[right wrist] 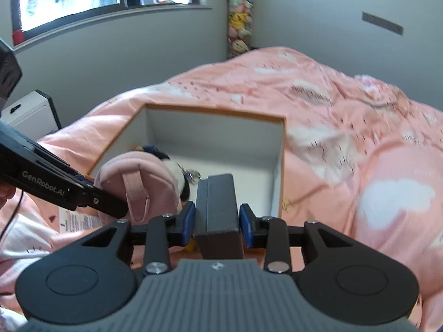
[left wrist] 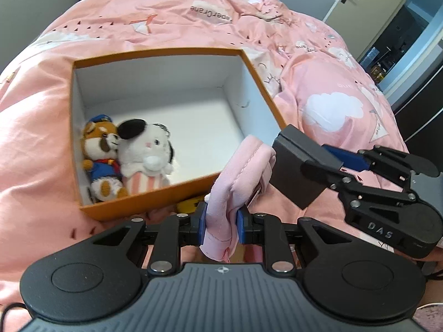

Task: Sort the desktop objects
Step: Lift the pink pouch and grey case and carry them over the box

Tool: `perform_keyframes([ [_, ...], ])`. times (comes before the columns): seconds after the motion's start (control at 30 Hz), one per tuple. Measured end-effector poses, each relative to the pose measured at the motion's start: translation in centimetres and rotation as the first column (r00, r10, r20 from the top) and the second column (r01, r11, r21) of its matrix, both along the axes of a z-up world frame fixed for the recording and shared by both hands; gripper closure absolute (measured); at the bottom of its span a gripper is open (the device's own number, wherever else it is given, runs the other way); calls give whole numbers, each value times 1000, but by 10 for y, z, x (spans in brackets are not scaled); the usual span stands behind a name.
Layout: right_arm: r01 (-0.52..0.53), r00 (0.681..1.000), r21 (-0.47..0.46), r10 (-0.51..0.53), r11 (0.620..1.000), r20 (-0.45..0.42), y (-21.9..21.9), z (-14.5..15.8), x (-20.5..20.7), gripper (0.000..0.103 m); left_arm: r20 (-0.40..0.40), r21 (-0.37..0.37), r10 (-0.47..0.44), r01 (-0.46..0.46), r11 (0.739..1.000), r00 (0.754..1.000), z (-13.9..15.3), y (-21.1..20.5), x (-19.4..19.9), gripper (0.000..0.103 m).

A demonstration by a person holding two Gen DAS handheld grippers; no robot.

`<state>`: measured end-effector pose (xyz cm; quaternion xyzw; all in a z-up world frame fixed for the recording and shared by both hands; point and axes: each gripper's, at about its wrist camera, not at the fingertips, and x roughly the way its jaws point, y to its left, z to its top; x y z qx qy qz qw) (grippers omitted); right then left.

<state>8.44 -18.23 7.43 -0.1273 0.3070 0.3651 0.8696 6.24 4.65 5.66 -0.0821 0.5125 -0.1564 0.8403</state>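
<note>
An open orange box with white walls lies on the pink duvet. In its near left corner are a brown plush in a blue uniform and a white plush with black ears. My left gripper is shut on a soft pink pouch, held above the box's near rim. My right gripper is shut on a dark grey flat case, just right of the pouch and over the box's near corner. In the right wrist view, the pouch partly hides the plush toys, and the left gripper enters from the left.
Rumpled pink duvet surrounds the box. A small yellow object peeks out under the box's near wall. Papers lie on the bed at left. A white carton stands by the wall, and hanging plush toys fill the corner.
</note>
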Motion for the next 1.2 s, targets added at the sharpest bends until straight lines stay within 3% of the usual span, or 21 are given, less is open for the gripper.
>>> perform_keyframes([
  [0.4,-82,994,42,79,996,71,33,29,24,67,-56,-17,8,-9,1000,998,22,25,40,80],
  [0.73,-87,987,29,82,996,138,53,48,53,67,37,52,-18,16,999,999,46,11,65,81],
  [1.2,-42,998,-70,46,997,44,70,3,91,67,-91,47,-50,54,997,995,-4,-6,119,82],
])
